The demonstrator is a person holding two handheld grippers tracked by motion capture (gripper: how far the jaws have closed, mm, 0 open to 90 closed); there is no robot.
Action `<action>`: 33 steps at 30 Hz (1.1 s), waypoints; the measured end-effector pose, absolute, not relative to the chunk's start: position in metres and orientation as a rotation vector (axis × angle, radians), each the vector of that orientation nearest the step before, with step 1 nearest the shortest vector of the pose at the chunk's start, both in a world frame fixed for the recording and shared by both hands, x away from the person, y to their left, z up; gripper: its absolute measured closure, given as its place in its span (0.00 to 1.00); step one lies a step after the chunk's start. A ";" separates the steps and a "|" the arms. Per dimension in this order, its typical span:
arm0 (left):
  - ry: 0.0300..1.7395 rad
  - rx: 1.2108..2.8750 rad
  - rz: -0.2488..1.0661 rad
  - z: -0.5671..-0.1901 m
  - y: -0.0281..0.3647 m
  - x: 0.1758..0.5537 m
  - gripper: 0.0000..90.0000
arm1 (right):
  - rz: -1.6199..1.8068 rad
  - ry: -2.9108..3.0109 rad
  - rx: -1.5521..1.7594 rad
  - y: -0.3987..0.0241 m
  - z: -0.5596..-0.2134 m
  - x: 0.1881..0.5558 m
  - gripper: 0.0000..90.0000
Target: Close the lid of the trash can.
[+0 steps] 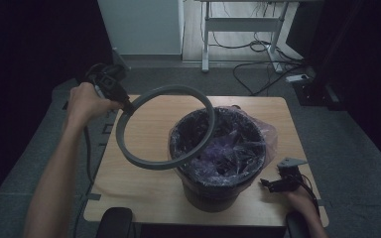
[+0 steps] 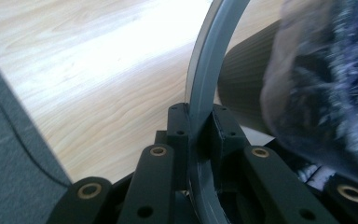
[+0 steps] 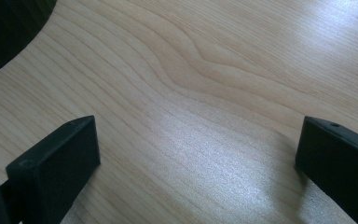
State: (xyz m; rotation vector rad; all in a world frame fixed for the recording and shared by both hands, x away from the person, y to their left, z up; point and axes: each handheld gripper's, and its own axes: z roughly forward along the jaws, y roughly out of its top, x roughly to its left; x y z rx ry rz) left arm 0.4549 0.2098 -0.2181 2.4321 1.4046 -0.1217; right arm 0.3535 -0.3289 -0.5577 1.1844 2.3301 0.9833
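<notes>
The grey ring (image 1: 164, 127) is clamped at its left edge in the left gripper (image 1: 127, 106) and held tilted, its right part overlapping the rim of the lined bin (image 1: 218, 153) at the table's (image 1: 129, 163) middle. The right gripper (image 1: 273, 183), jaws apart and empty, is rested near the table's front right corner. Whether the ring touches the purple liner (image 1: 265, 131) cannot be made out.

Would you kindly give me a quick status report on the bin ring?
Left gripper shut on grey ring, held tilted above bin. Right gripper open, empty, beside bin. Nothing in the way.
</notes>
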 end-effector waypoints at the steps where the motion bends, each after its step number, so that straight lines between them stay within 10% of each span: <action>1: 1.391 2.440 -0.115 -0.218 0.205 0.455 0.89 | 0.983 2.330 1.185 -0.329 -0.558 0.353 0.00; 33: 1.174 2.645 -0.143 -0.230 0.072 0.458 0.89 | 0.983 2.330 1.185 -0.329 -0.558 0.353 0.00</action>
